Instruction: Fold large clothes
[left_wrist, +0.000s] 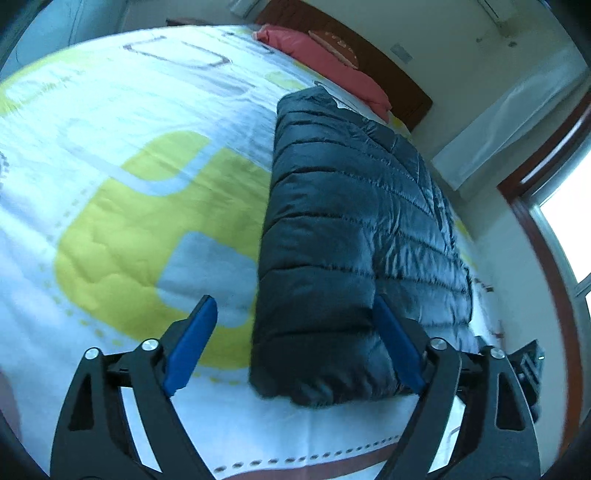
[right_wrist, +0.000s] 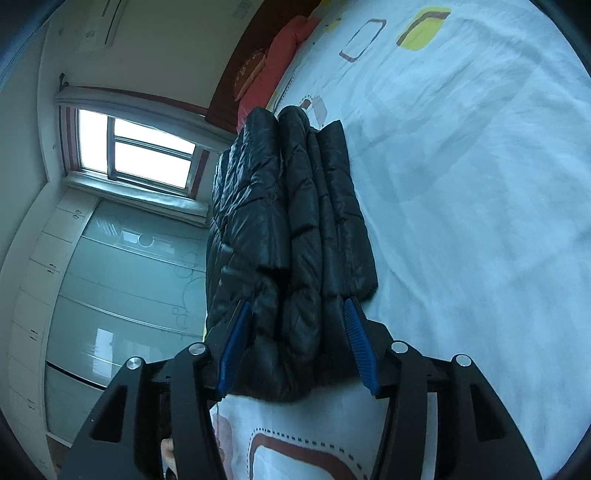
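Jacket: a black puffer jacket lies folded into a long, thick bundle on the bed, along the side nearest the window.
Bed: its cover is white with yellow-green and pale blue shapes and dotted outlines.
Left tongs: the left tongs stand wide apart over the near end of the jacket; the right blue pad sits against the bundle's top, the left pad is out over the bare cover. They grip nothing.
Right tongs: the right tongs are turned on their side and straddle the stacked edge of the jacket, jaws partly spread, both pads close against the layers; whether they pinch it I cannot tell.
Pillow: a red pillow lies at the head of the bed, beyond the jacket's far end.
Window: a bright window is in the wall beside the bed.
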